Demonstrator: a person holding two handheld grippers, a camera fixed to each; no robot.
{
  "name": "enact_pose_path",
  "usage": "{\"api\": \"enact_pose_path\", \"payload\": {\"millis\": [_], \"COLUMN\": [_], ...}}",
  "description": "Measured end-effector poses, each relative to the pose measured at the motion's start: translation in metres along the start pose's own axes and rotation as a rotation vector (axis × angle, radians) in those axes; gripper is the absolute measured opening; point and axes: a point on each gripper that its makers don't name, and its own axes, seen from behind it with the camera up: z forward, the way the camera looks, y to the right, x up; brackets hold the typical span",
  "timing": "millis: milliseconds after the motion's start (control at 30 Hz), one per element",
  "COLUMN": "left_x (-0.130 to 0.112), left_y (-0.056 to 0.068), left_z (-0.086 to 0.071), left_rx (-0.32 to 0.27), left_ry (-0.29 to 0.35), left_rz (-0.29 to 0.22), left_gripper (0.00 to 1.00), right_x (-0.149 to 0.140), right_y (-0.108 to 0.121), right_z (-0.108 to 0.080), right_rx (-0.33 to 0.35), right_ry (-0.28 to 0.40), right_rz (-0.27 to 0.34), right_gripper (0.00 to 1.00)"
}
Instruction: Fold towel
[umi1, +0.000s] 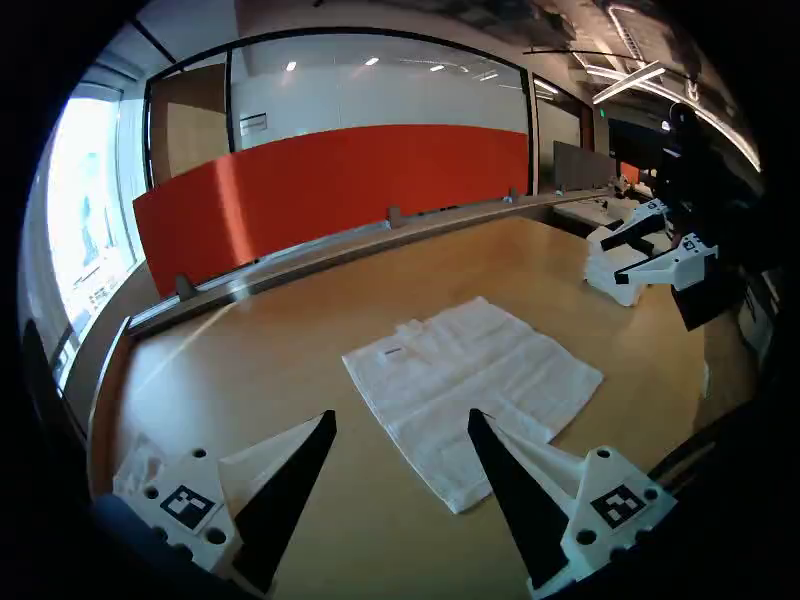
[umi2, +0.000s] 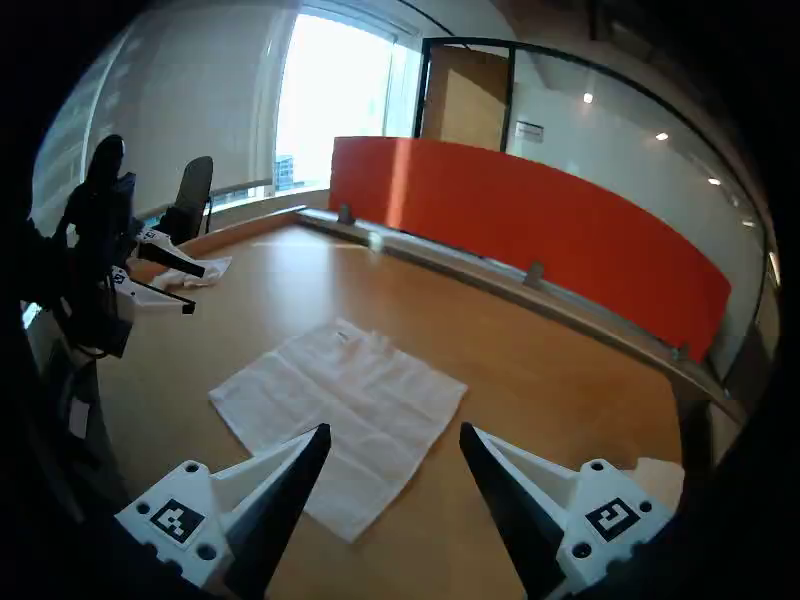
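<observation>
While the soft, light towel (umi1: 470, 385) is lying just beyond my fingers (umi1: 285, 490), I'm eyeing its near corners. The left gripper (umi1: 398, 414) and right gripper (umi2: 393, 428) are gaping wide, holding nothing.

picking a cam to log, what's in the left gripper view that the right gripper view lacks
Left gripper view: ceiling strip lights, a grey divider, and the right gripper off at the table's far side.
Right gripper view: office chairs and the left gripper by a small white cloth.
Both: the white towel lying on the wooden table, the orange partition, a bright window, and each camera's own open fingers in front.
</observation>
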Motion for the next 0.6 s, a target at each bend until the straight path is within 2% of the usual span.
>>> {"api": "enact_pose_path", "payload": {"millis": [333,600], "left_x": [-0.050,-0.084], "left_y": [0.021,0.036], "left_z": [0.027,0.041], "left_rx": [-0.063,-0.102], "left_ry": [-0.108,-0.179], "left_rz": [0.024,0.038], "left_gripper": [0.98,0.98], "right_x": [-0.040,-0.072], "right_y": [-0.018,-0.026], "right_z": [0.024,0.036], "right_rx": [0.054,0.085], "right_ry": [-0.075,-0.142], "right_rz": [-0.005,-0.020], "right_gripper": [1.00,1.00]}}
